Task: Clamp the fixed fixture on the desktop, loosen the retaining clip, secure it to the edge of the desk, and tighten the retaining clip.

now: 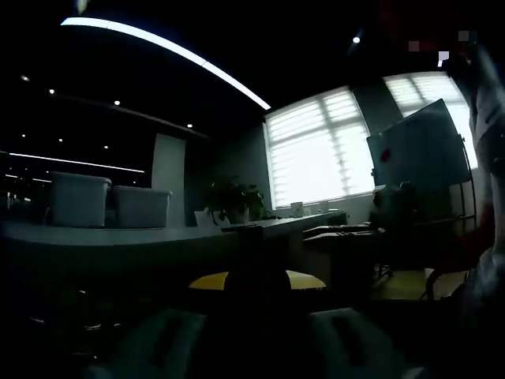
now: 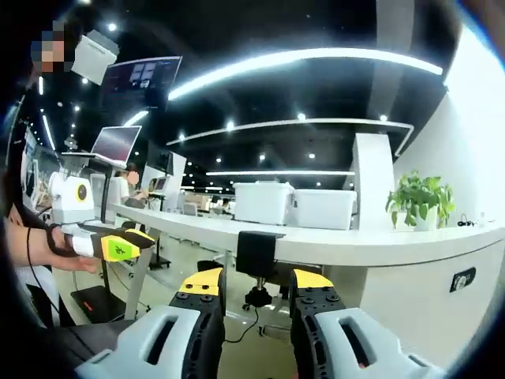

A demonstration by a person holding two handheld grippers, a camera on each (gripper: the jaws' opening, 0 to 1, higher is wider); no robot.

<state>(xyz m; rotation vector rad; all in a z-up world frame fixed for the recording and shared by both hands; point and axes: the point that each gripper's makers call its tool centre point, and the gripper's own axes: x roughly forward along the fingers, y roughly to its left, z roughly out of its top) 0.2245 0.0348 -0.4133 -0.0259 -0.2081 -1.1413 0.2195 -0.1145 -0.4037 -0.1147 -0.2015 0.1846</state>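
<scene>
Both grippers are held up in the air, nothing gripped.

The right gripper [image 2: 254,296] is seen with jaws parted; the left gripper [image 2: 118,246] is held level in a hand [image 2: 43,254], jaws closed together.

The right gripper [image 2: 254,294] points level across the room; its two yellow-tipped jaws stand apart with nothing between them. Beyond them a black fixture [image 2: 256,253] sits clamped at the edge of a long white desk [image 2: 371,246]. Two white bins [image 2: 296,205] stand on the desk, and a potted plant [image 2: 418,201] stands further right. At left, the left gripper [image 2: 118,245], yellow and black, is held in a person's hand [image 2: 43,251]. A laptop [image 2: 116,144] sits on a raised stand behind it.
</scene>
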